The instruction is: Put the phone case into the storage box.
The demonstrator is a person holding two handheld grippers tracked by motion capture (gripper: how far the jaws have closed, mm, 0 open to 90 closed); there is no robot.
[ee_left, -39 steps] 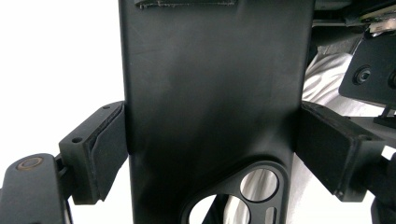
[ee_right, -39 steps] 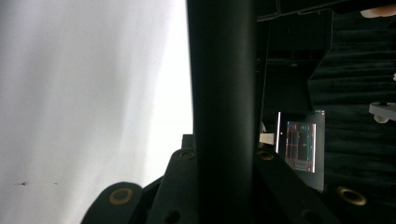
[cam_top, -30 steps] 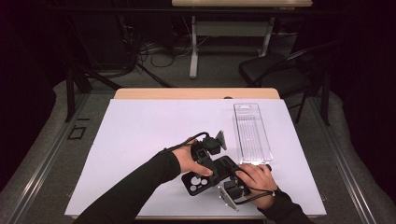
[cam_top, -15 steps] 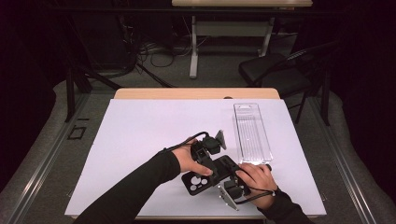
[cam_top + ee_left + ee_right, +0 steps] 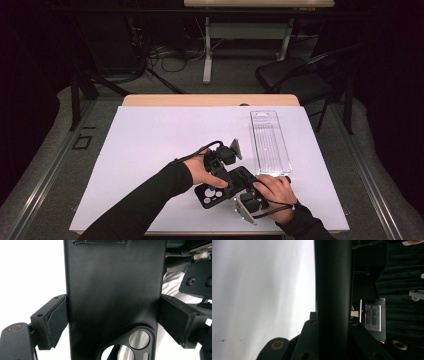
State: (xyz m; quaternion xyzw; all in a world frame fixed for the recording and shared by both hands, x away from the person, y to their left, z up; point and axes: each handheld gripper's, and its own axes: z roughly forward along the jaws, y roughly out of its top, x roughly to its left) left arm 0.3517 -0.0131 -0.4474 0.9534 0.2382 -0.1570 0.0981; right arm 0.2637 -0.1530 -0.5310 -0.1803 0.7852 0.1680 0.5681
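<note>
Left gripper [image 5: 112, 322]: fingers [image 5: 53, 322] clamped across the width of a black phone case [image 5: 112, 290], one pad on each long edge, camera cut-out end nearest the lens. Right gripper [image 5: 332, 327]: fingers pinched on the thin edge of the same case. In the high view the case [image 5: 220, 190] sits low over the white worktop [image 5: 150, 140], near its front edge; clear plastic tray [image 5: 270, 142] just beyond
</note>
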